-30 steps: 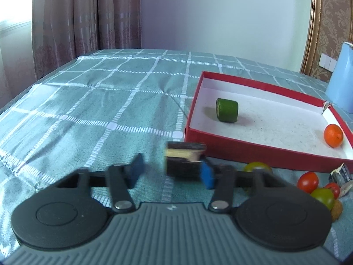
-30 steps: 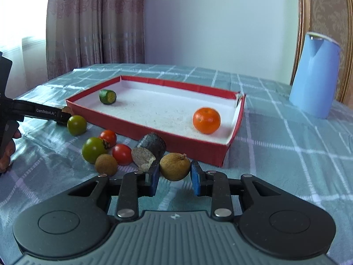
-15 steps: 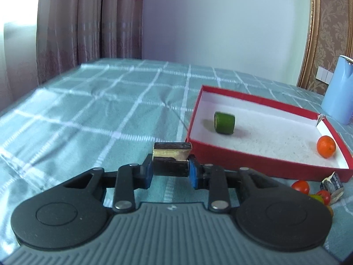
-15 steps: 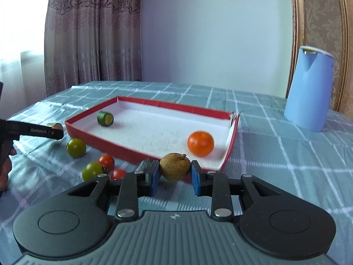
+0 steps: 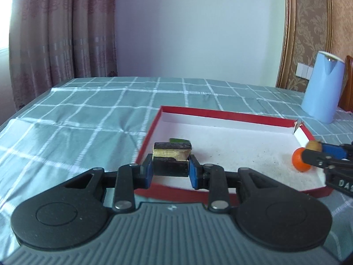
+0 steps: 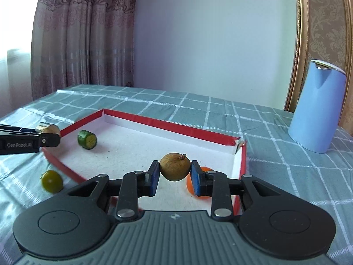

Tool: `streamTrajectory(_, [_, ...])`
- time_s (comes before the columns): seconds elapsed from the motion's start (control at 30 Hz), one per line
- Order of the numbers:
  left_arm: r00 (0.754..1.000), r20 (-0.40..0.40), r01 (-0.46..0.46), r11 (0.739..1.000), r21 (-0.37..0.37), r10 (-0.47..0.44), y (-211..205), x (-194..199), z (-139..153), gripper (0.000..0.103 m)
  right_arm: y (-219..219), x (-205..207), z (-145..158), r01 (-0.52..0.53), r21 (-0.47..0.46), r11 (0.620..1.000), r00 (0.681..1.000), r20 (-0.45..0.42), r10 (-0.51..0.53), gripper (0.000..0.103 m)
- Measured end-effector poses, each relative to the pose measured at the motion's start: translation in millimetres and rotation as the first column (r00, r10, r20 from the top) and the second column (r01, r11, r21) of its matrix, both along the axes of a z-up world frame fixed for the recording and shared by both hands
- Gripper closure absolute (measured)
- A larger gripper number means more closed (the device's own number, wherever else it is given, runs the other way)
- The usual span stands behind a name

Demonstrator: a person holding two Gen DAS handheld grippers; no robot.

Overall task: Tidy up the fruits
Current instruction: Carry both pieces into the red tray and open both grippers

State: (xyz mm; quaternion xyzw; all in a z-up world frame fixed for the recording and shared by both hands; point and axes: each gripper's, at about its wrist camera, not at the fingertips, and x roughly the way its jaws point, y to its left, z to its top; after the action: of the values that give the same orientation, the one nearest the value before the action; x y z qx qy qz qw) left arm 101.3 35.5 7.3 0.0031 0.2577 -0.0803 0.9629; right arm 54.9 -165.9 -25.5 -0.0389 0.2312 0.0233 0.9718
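My left gripper is shut on a dark chunk with a pale yellow cut face, held above the near left corner of the red box. A green cucumber piece is mostly hidden behind the chunk. My right gripper is shut on a round brown fruit, raised over the box's near right part. An orange lies on the box floor, partly behind the right finger. The cucumber piece lies at the box's left end. Each gripper shows in the other's view at the edge.
A green tomato lies on the checked teal cloth outside the box's left wall. A light blue kettle stands at the back right. Curtains and a wall lie beyond the table's far edge.
The left gripper closed on the dark chunk, then lifted it toward the box. The right gripper raised the brown fruit off the cloth and carried it forward over the box.
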Motion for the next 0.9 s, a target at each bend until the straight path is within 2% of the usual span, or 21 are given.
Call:
streamTrajectory(0.3, [0.997, -0.078, -0.002, 0.999, 0.034, 0.004, -15.5, 34.2, -12.8, 0.074, 12.9, 47.4, -18.3, 0.003, -0.025, 1.000, 0.995, -0.103, -0.005, 0.074])
streamTrajectory(0.4, [0.995, -0.102, -0.004, 0.999, 0.037, 0.008, -14.9, 42.1, -17.0, 0.074, 12.9, 56.6, -23.2, 0.001, -0.002, 1.000, 0.990, -0.138, -0.001, 0.074])
streamTrajectory(0.7, [0.994, -0.105, -0.001, 0.998, 0.070, 0.008, -18.8, 44.5, -24.8, 0.074, 18.3, 63.7, -28.8, -0.001, -0.011, 1.000, 0.987, -0.158, -0.001, 0.074])
streamTrajectory(0.9, [0.993, -0.118, 0.000, 0.998, 0.067, 0.008, -18.1, 45.8, -27.2, 0.073, 14.6, 65.2, -28.3, 0.006, 0.015, 1.000, 0.987, -0.163, -0.004, 0.074])
